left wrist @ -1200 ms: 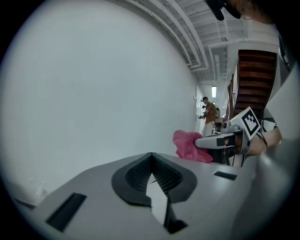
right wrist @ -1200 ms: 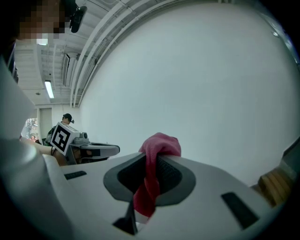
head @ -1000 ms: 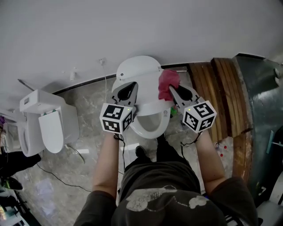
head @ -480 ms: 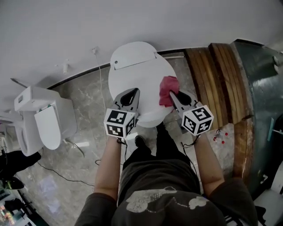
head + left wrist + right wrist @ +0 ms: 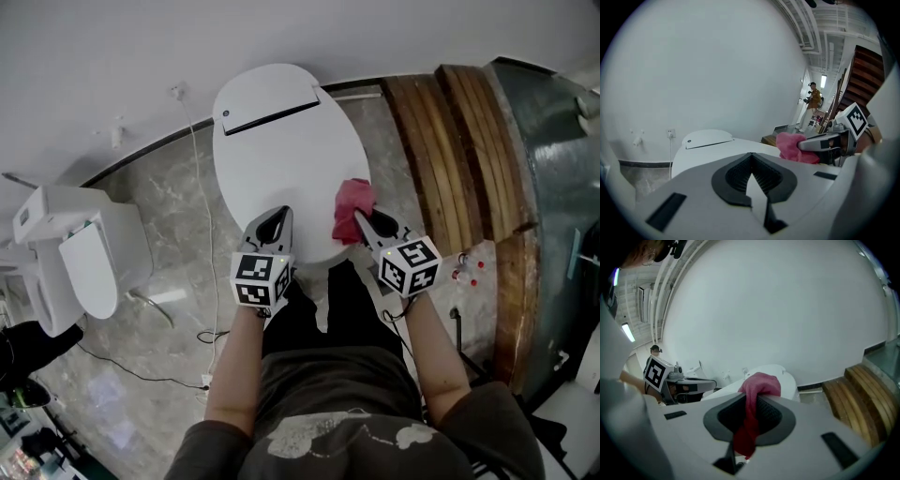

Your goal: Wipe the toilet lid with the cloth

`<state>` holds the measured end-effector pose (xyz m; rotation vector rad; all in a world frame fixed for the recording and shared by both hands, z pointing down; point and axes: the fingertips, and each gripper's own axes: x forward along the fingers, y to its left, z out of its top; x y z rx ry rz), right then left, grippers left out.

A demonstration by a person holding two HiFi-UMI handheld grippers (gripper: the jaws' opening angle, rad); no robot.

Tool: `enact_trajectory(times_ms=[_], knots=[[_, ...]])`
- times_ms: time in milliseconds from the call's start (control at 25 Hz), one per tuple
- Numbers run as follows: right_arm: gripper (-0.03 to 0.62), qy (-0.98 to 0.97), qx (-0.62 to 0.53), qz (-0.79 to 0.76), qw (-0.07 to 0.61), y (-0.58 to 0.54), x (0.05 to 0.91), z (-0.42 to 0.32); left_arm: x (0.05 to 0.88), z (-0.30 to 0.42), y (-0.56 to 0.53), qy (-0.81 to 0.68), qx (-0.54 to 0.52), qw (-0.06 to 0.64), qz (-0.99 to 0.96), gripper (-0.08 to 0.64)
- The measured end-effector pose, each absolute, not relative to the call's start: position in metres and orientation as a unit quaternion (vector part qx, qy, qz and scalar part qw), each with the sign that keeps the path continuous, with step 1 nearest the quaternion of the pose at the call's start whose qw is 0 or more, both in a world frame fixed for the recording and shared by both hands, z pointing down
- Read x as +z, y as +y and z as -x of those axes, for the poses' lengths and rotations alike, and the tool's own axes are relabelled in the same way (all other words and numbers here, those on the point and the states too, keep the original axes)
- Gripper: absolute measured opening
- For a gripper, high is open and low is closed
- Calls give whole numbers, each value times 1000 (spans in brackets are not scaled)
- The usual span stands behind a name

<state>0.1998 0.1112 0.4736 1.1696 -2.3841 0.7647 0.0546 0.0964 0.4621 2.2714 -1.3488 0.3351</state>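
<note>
**Pink cloth poised at the lid's near right edge**

Far left in the head view stands a second toilet (image 5: pixel 84 272), apart from the job. The one that matters fills the upper middle of the frame. Its white toilet lid (image 5: pixel 281 141) is down, smooth and bare.

At the lid's near edge, left of centre, sits the left gripper (image 5: pixel 278 217). Its jaws are pressed together with nothing between them, and its own view shows the ribbed pads meeting.

Just to the right is the cloth (image 5: pixel 353 204), bunched over the lid's near right rim. Whether it actually rests on the plastic I cannot tell. The right gripper (image 5: pixel 361 223) has it pinched: in that gripper's view the jaws are clamped on a fold of the fabric, which spills out ahead of the tips and hangs down behind them.

Wooden planks (image 5: pixel 459 159) lie along the floor at the right.

To my eye the wiping proper has not begun and this is the setting-down step. The next move calls for pressing the bunched cloth onto the lid. Then it should sweep across and up toward the hinge, with the left gripper kept out of its path.
</note>
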Motion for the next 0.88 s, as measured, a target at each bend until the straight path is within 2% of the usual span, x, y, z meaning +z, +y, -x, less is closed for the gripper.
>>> enact_trajectory(times_ms=[880], knots=[[43,-797,354,-424,244,127,641,-219,645,-55,124,-488,208,326,-783,8]])
